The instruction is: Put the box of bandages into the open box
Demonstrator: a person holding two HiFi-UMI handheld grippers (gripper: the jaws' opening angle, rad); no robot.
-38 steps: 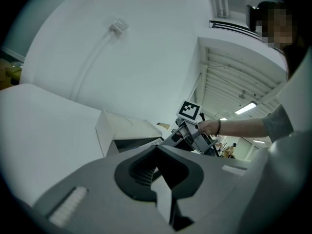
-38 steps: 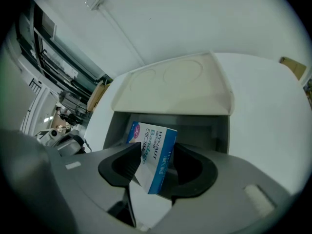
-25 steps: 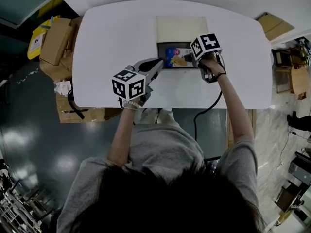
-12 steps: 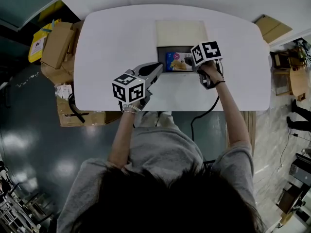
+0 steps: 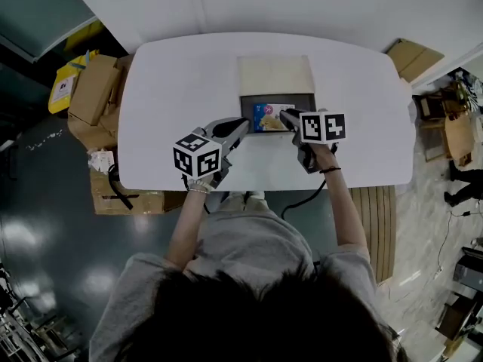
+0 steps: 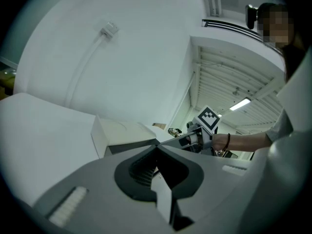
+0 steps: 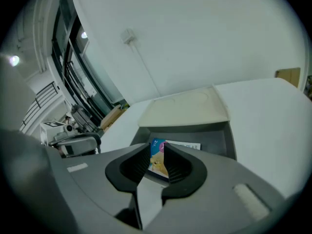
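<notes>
Blue box of bandages (image 5: 266,117) inside open box (image 5: 298,99), lettering illegibly small

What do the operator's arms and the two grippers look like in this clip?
Both the left gripper and right gripper are grey, each with tapered jaws and a cube of black-and-white square markers. A black cable trails from the right one, whose jaws have just been closing, gripping nothing. The person wears a grey short-sleeved shirt and a dark wristband.

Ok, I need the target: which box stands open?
The dark box on the white table, pale lid folded back, colourful bandage box inside. The brown cardboard boxes sit on the floor beside it.
</notes>
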